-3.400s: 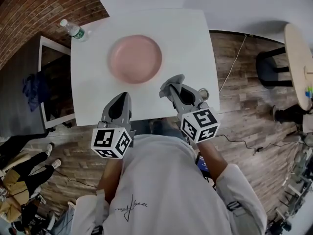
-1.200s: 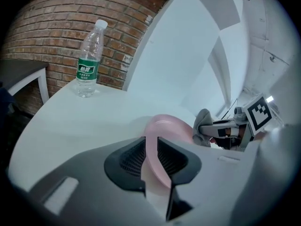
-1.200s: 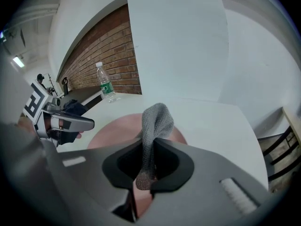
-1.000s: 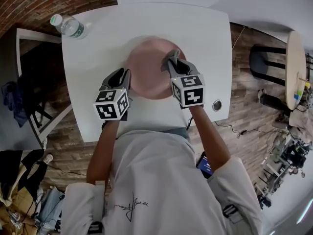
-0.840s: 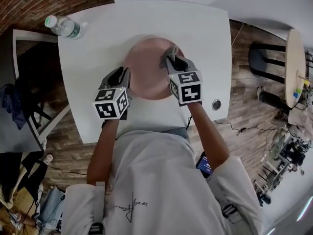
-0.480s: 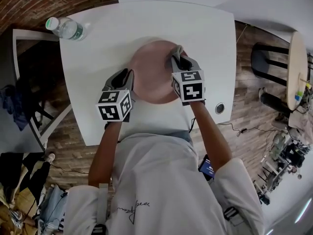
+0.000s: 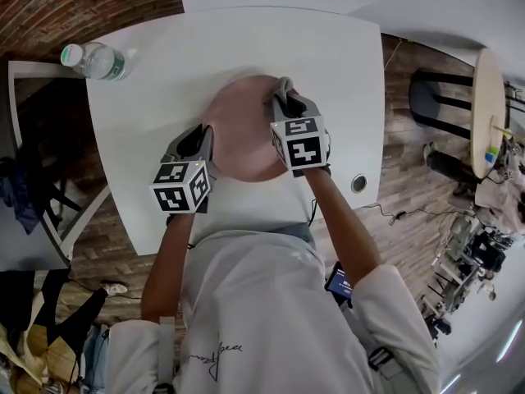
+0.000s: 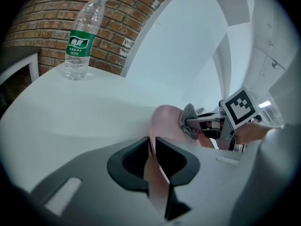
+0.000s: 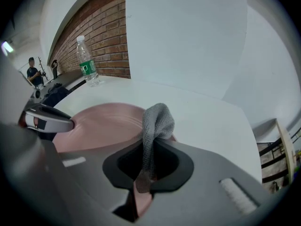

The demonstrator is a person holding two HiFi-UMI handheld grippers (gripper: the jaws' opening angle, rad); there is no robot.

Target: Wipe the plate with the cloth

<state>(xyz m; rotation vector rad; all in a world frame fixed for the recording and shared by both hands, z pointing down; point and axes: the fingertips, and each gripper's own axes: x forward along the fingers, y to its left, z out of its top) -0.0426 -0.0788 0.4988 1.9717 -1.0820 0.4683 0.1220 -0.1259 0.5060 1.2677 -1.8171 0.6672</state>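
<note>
Now, plate: pink and round, it lies on the white counter in front of the person, and both grippers are on it.
Left gripper: its jaws are closed on the near-left rim of the plate; the left gripper view shows the pink edge running between them.
Right gripper: its jaws are clamped on a grey cloth. The right gripper view shows the cloth pinched between them, with a bunched fold sticking out in front.
Cloth position: over the far right part of the plate, on or just above the pink surface. From the left gripper view it shows as a grey wad at the plate's far side.
Bottle: clear plastic with a green label, it stands at the far left corner of the counter, well apart from the plate.
Change over 3.4 s: both grippers were then at the near edge of the counter, clear of the plate, which lay untouched. The left one has since taken the rim and the right one has brought the cloth onto the plate.
Change over the last second: the left gripper keeps its hold on the rim, and the cloth stays on the plate's far right part with only small shifts.
</note>
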